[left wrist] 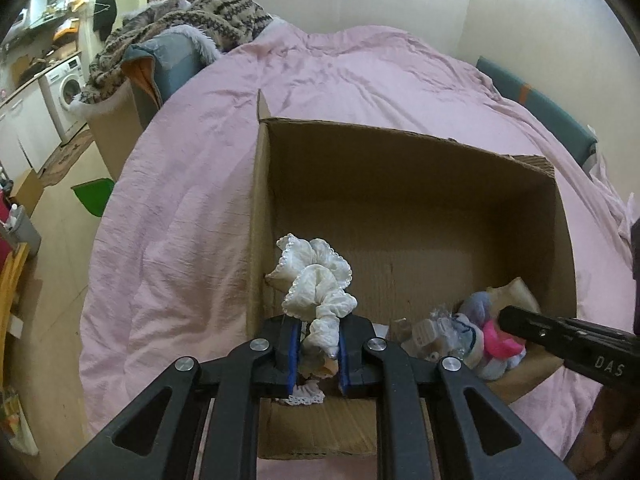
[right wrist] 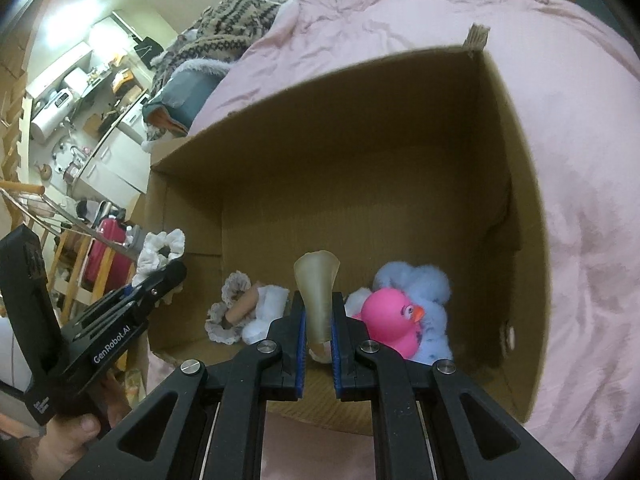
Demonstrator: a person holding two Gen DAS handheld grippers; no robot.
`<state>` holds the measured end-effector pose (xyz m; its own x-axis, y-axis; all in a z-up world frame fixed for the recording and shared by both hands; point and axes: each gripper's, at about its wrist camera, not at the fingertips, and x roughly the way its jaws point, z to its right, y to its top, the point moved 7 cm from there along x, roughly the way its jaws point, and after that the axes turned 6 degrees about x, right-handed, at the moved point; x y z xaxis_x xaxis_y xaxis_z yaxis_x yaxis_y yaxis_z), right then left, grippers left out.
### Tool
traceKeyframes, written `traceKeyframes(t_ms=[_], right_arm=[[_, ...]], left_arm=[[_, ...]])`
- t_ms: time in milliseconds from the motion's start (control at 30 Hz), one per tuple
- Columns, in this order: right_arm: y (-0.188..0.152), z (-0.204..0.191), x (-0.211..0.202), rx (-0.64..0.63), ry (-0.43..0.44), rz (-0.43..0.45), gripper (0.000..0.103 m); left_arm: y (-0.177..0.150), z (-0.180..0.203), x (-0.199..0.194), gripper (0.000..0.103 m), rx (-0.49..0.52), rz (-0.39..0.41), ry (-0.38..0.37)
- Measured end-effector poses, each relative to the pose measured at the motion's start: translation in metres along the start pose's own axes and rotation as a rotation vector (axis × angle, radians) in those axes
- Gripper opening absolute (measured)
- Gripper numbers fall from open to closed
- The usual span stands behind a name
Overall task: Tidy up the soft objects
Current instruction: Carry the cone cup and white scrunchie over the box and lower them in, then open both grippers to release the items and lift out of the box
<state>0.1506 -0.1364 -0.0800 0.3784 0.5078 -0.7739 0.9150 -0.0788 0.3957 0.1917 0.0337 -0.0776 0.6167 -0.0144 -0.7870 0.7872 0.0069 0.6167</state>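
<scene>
Item: cardboard box [left wrist: 400, 200], open top, on pink duvet [left wrist: 180, 200]; soft objs collect at its near end

Left gripper [left wrist: 318, 356]: jaws narrow, pinching 1 white scrunchie [left wrist: 316, 280] (pearl-bead trim), held over the near-left corner of the box, approx above the wall. Also seen in right wrist view [right wrist: 160, 256]

Right gripper [right wrist: 318, 340]: jaws narrow, clamped on 1 translucent beige funnel-shaped soft piece [right wrist: 318, 292], flared end up, inside the box opening above the floor

Contents on box floor, counted:
- 1 pink rubber duck [right wrist: 390, 320], touching the plush
- 1 pale blue plush [right wrist: 420, 288], under/behind the duck
- 1 lace-edged scrunchie [right wrist: 228, 312], w/ a tan roll-shaped obj [right wrist: 242, 306] lying across it
- 1 white fluffy piece [right wrist: 268, 312]
- clear plastic wrap, poss. 1 item [left wrist: 436, 328]; can't tell what's in it

Risks (judgement):
- scrunchie sits close to the box wall; released here it may catch on the rim or drop outside onto the duvet
- grip is on one fold only, fabric could slip out early
- funnel piece is pinched at its narrow end, may tip or spring sideways on release
- both grippers work the same near end, so they could bump
</scene>
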Motion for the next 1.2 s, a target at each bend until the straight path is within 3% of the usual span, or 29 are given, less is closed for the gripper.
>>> traceKeyframes(t_ms=[333,433,567,667,700,733,800,833,867,933,1033,1200], right_arm=[[-0.006,-0.005,0.005,0.003,0.062,-0.031,0.013],[-0.006,-0.004,0.004,0.015,0.078,-0.034,0.014],[-0.005,-0.004,0.0,0.047,0.126,-0.033,0.018],[-0.004,-0.005,-0.002,0.069,0.16,-0.034,0.021],[-0.004,-0.005,-0.003,0.069,0.16,-0.031,0.022],[-0.004,-0.006,-0.004,0.069,0.161,-0.028,0.024],[-0.003,-0.007,-0.005,0.075,0.17,-0.023,0.03],[-0.002,-0.007,-0.006,0.079,0.175,-0.021,0.038],[-0.002,-0.007,-0.008,0.083,0.181,-0.016,0.056],[0.0,-0.007,-0.013,0.085,0.178,0.011,0.073],[0.006,-0.008,-0.026,0.061,0.141,0.073,0.073],[0.011,-0.012,-0.056,-0.018,0.011,0.189,0.079]], left_arm=[[-0.007,0.017,0.005,0.015,0.033,-0.045,-0.064],[-0.009,0.022,0.005,0.022,0.035,-0.044,-0.086],[-0.011,0.024,0.005,0.023,0.037,-0.05,-0.091],[-0.011,0.025,0.002,0.037,0.027,-0.046,-0.088],[-0.01,0.025,0.0,0.051,0.024,-0.039,-0.082],[-0.01,0.026,-0.002,0.061,0.022,-0.027,-0.079],[-0.007,0.027,-0.008,0.066,0.024,-0.001,-0.08],[-0.006,0.027,-0.009,0.067,0.029,0.002,-0.081],[-0.006,0.028,-0.011,0.067,0.031,0.002,-0.077],[-0.006,0.027,-0.013,0.067,0.027,0.005,-0.063],[-0.004,0.022,-0.018,0.067,-0.003,0.005,-0.068],[0.004,0.01,-0.044,0.067,-0.02,0.077,-0.026]])
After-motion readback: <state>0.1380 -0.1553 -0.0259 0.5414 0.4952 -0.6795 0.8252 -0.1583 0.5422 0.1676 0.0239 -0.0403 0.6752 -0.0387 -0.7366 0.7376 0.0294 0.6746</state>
